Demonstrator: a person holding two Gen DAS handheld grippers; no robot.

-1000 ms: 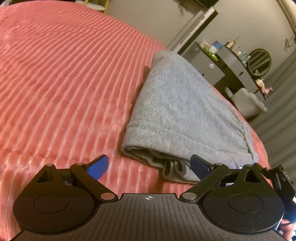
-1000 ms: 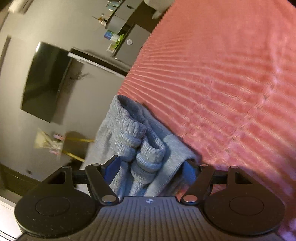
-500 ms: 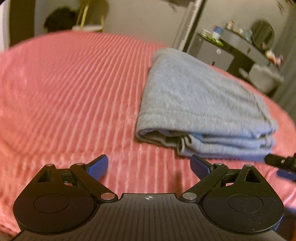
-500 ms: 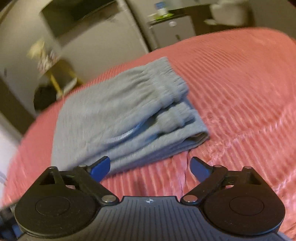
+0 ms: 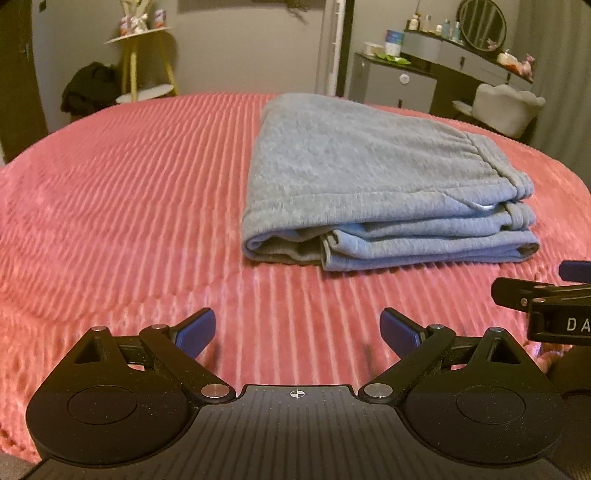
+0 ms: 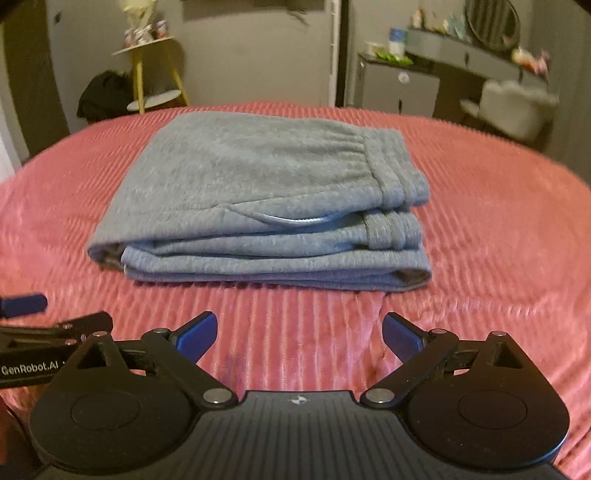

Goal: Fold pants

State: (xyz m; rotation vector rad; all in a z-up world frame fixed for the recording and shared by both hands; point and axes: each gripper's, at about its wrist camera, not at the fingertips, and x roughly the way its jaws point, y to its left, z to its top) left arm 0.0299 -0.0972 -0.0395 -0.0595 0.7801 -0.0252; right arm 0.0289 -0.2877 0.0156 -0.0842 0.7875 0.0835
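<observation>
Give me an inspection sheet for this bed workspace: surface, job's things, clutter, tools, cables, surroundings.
Surface: pink ribbed bedspread, covering the bed.
Job's things: grey sweatpants, folded into a flat stack, waistband at its right end.
Clutter: nothing seen on the bedspread.
Tools: left tool open, empty, short of the sweatpants; right tool open, empty, beside it.
Cables: nothing seen.
Surroundings: yellow-legged side table, dark clothing beside it, grey cabinet, round mirror, white chair.
</observation>
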